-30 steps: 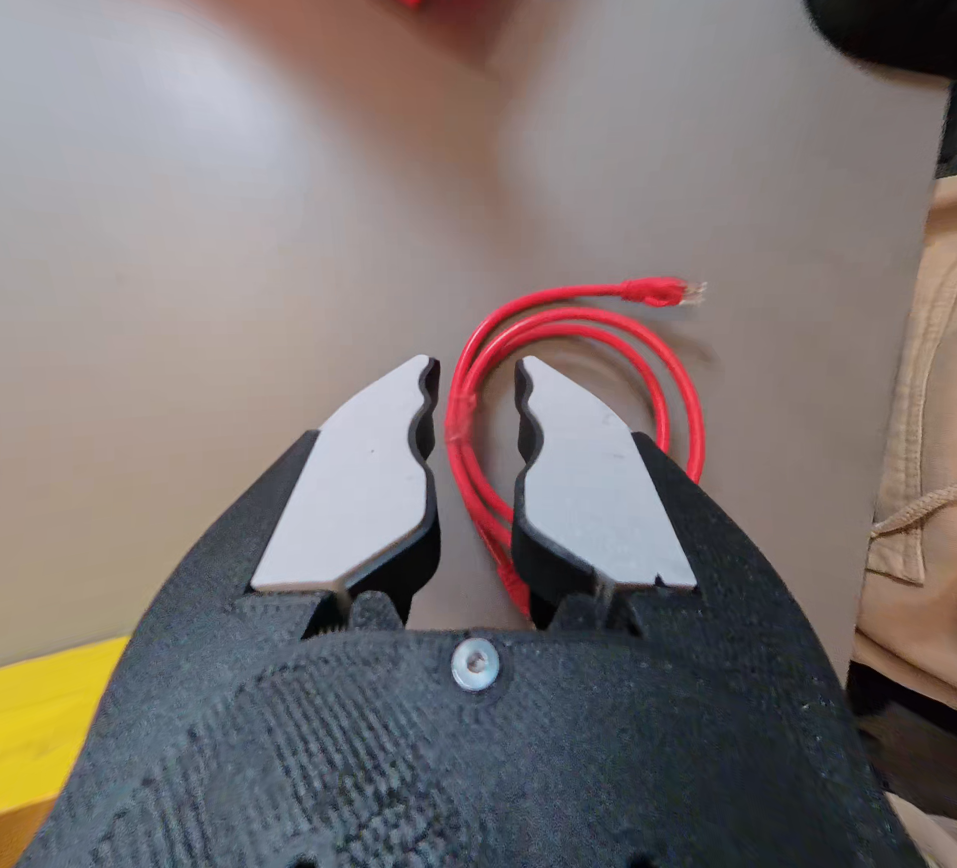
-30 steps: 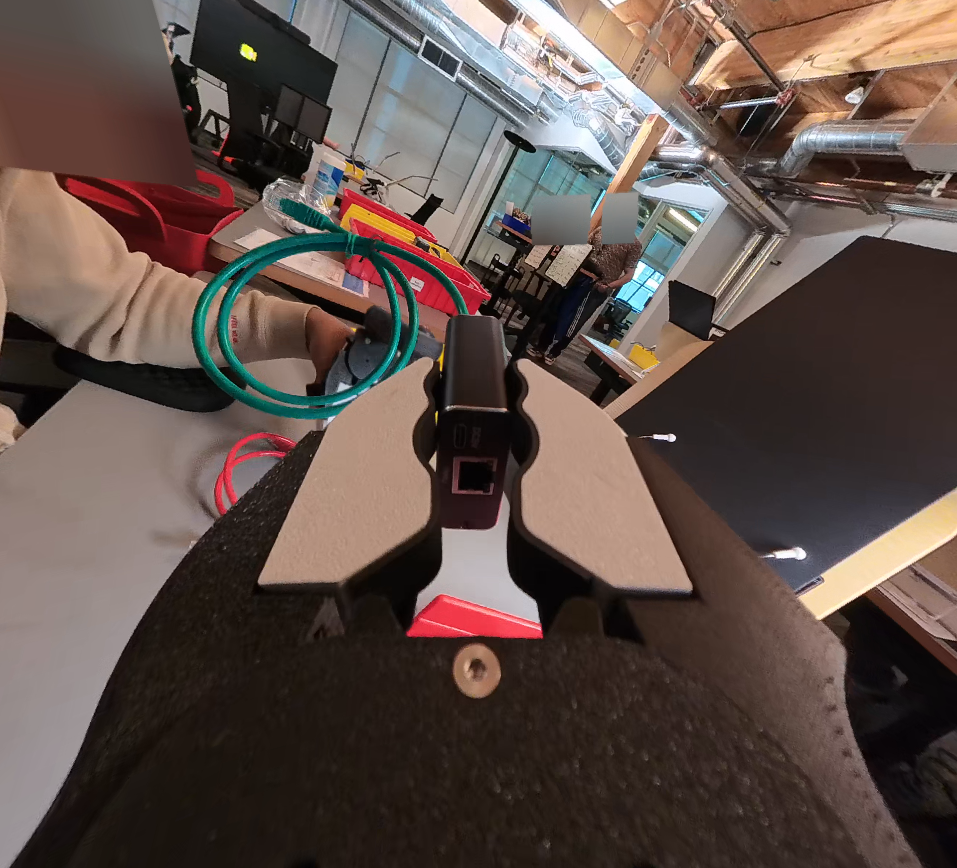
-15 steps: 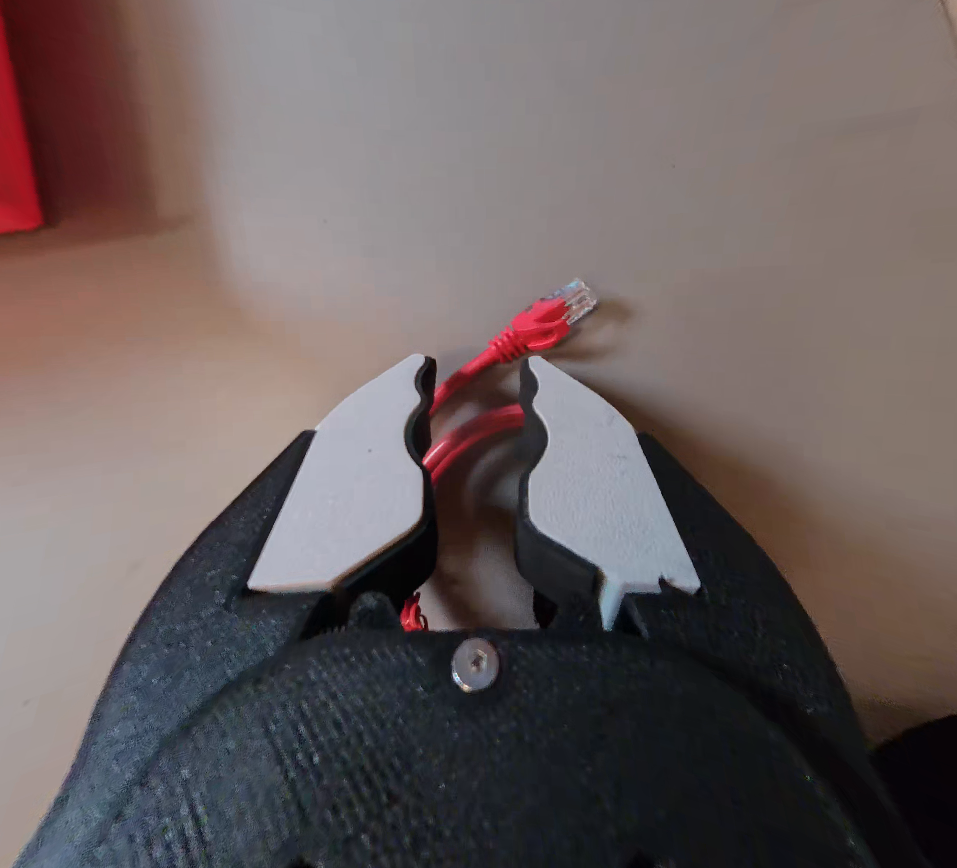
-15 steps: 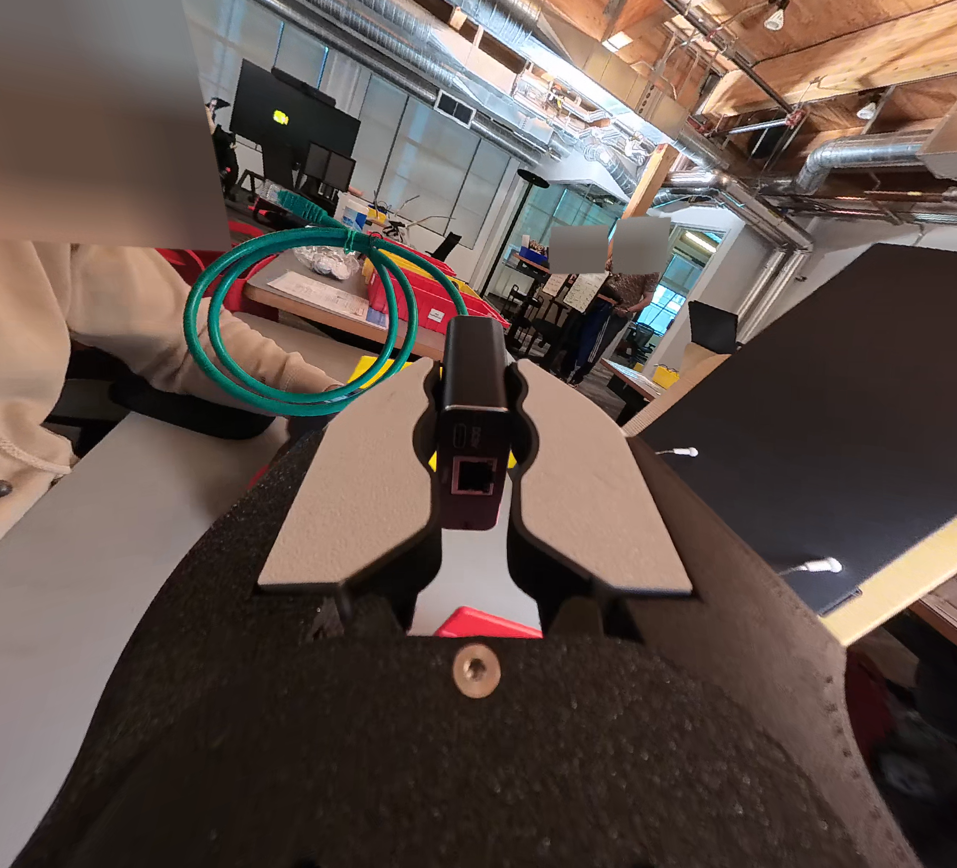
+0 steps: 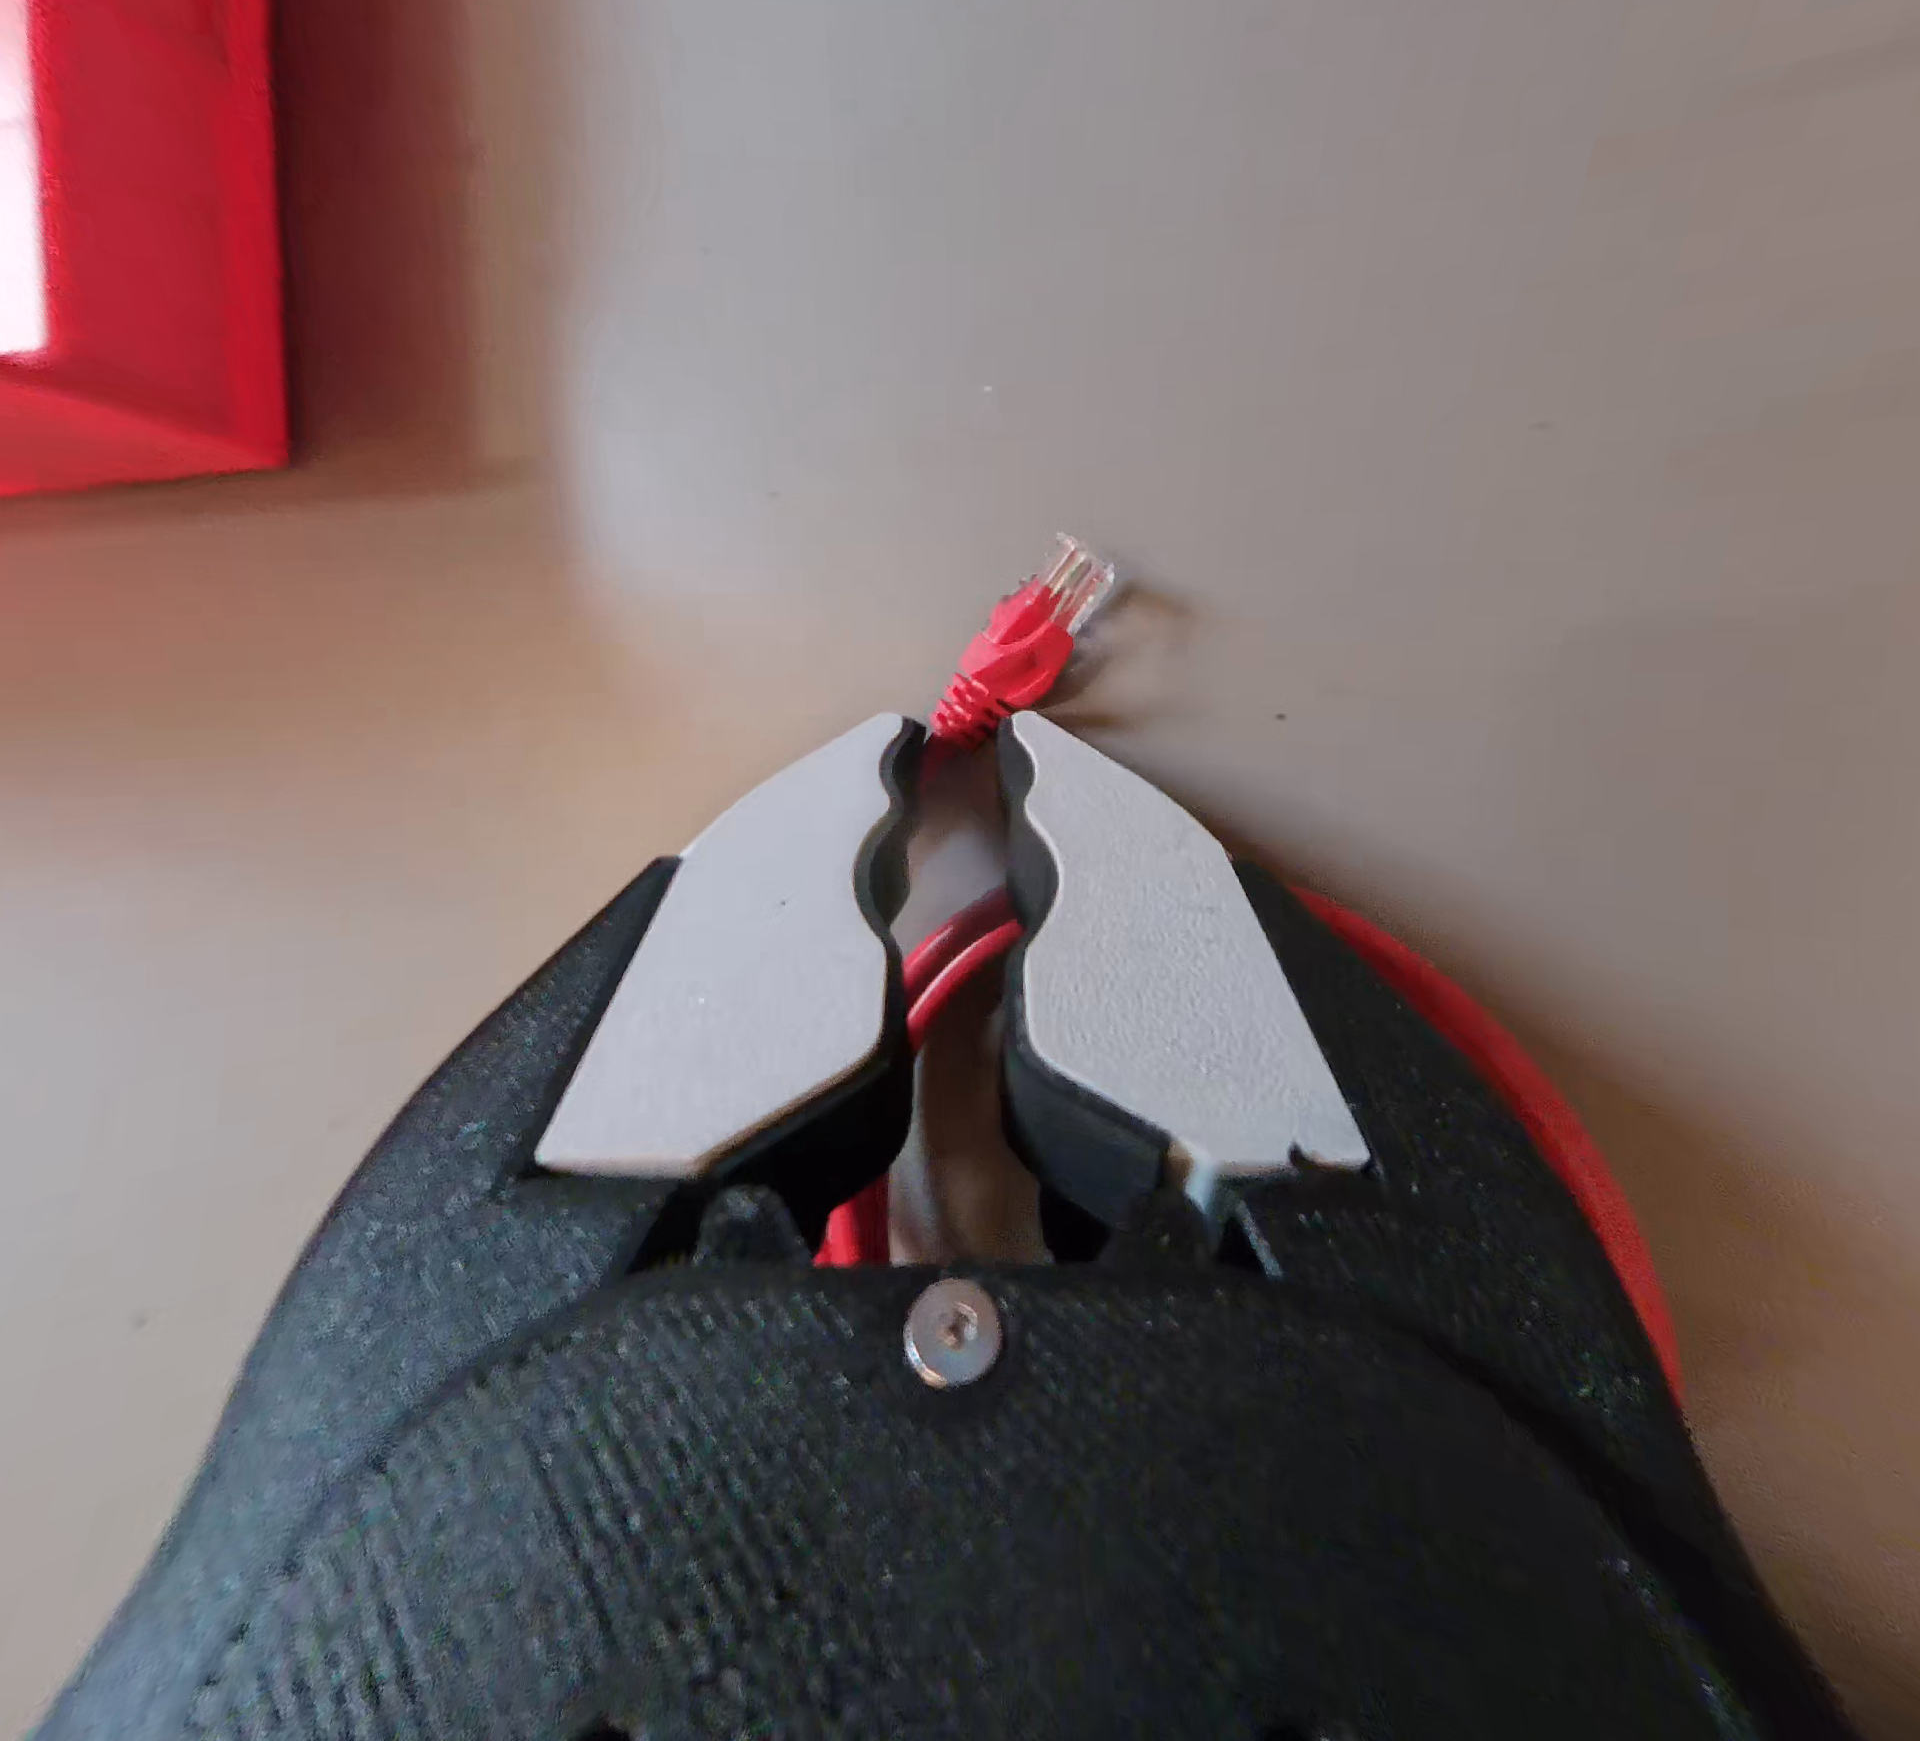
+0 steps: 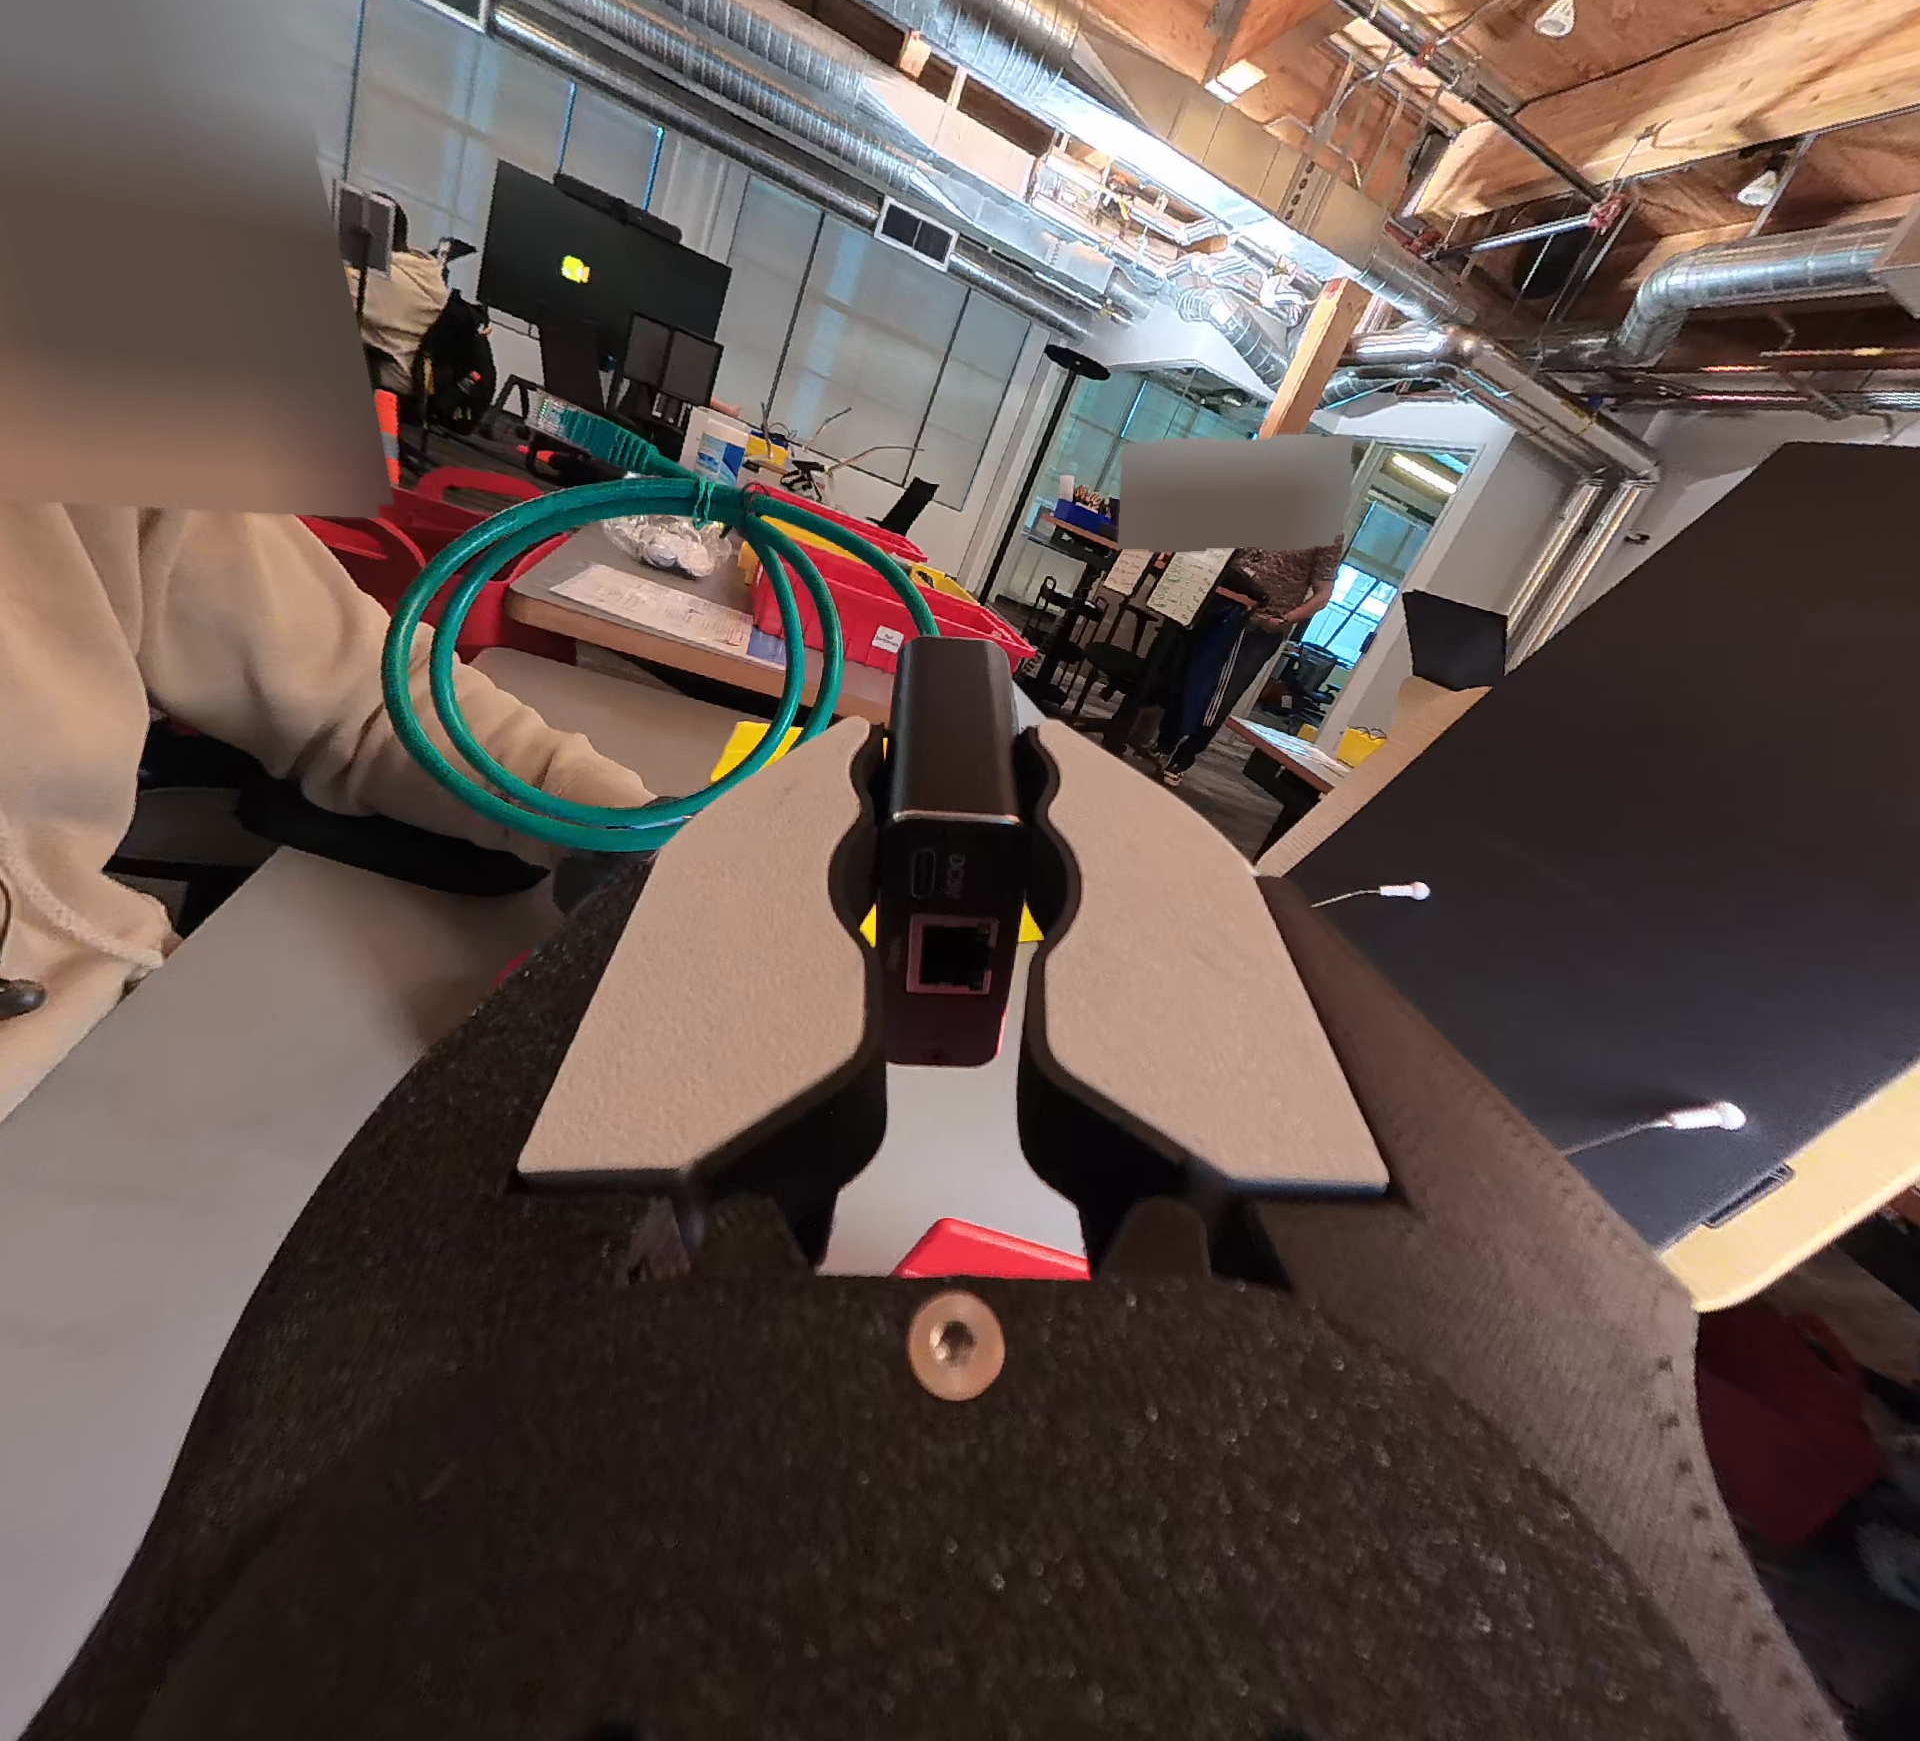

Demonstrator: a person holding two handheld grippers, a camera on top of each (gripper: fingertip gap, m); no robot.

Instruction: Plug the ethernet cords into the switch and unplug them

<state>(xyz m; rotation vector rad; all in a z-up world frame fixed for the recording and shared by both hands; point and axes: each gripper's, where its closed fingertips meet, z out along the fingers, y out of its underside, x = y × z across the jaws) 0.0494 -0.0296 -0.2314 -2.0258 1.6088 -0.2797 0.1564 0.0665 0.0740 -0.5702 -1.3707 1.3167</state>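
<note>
You are working the pick-up step for the second cord: your left tongs (image 5: 961,735) are closing on the red ethernet cord (image 5: 997,663) just behind its strain-relief boot, with the clear connector (image 5: 1075,574) projecting past the tips over the grey bench (image 5: 1351,237). The jaws are standing nearly together with only the cord neck between them, so judge the grip as made or very close to made; whether the boot is firmly clamped cannot be confirmed from this view. The remaining red loops are running back under the tongs body and out to its right side. Your right tongs (image 6: 951,746) are gripping the small black switch (image 6: 951,787) upright between the pads, its open ethernet port (image 6: 951,953) facing the camera. A green ethernet cord (image 6: 613,673), coiled and tied, is arching above and to the left of the switch; where its lower end goes cannot be seen, so do not assume it is seated. A red bin (image 5: 135,153) is sitting at the far left of the bench. For the next move, you are likely needing to lift the red connector clear of the bench, rotate it so the latch tab matches the port, and align it squarely before pushing. Be holding the switch steady, as a skewed approach may jam the plug.
</note>
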